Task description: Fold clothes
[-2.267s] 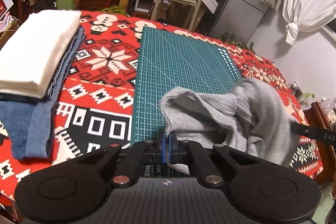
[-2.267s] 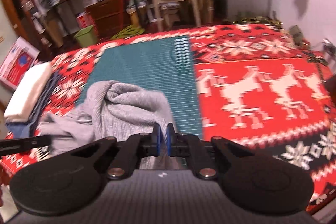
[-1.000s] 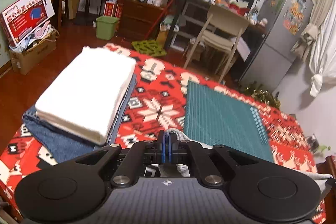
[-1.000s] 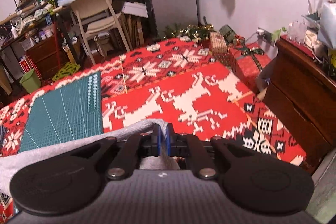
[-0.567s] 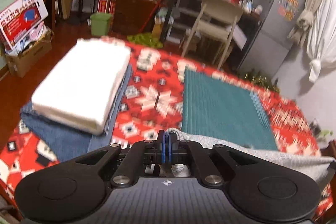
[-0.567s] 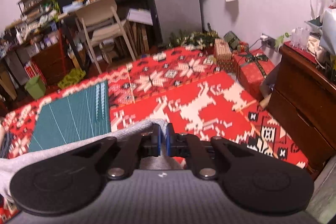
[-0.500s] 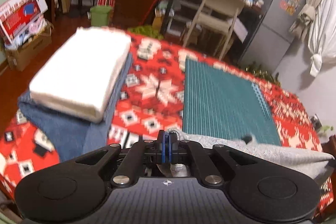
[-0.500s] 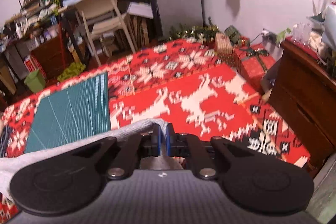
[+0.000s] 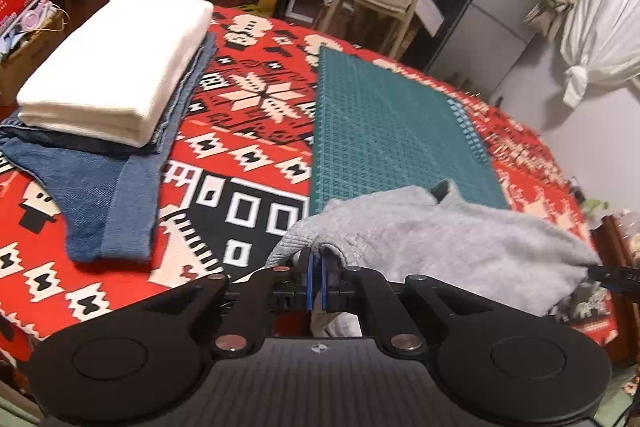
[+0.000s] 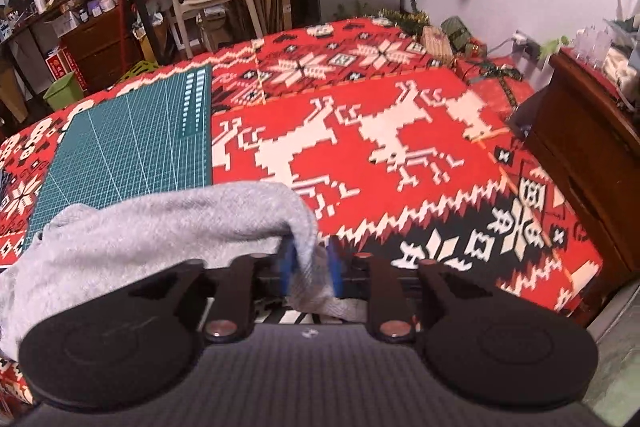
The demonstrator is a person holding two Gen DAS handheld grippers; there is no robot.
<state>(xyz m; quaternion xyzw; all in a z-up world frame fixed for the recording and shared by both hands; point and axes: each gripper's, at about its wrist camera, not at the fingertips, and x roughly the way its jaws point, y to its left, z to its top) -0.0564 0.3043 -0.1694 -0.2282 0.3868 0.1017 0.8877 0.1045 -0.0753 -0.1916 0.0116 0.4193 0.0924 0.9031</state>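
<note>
Two folded things already sit in a pile at the left of the red blanket (image 9: 248,163): a white cloth (image 9: 112,67) on top of blue jeans (image 9: 100,203). They look neat and done.

The grey sweater (image 9: 452,243) is not folded. It hangs in a loose, rumpled band between the two grippers, at the near edge of the green mat (image 9: 392,131).

The left hand-held gripper (image 9: 318,283) has its jaws pressed together on one end of the sweater. The right hand-held gripper (image 10: 310,267) has its jaws a bit apart, with the other end of the sweater lying between them. It looks like a loose hold, or one being let go; I cannot tell which.

So I think the sweater is the part left to do. It needs to lie flat on the mat and be folded, then it could join the pile.
</note>
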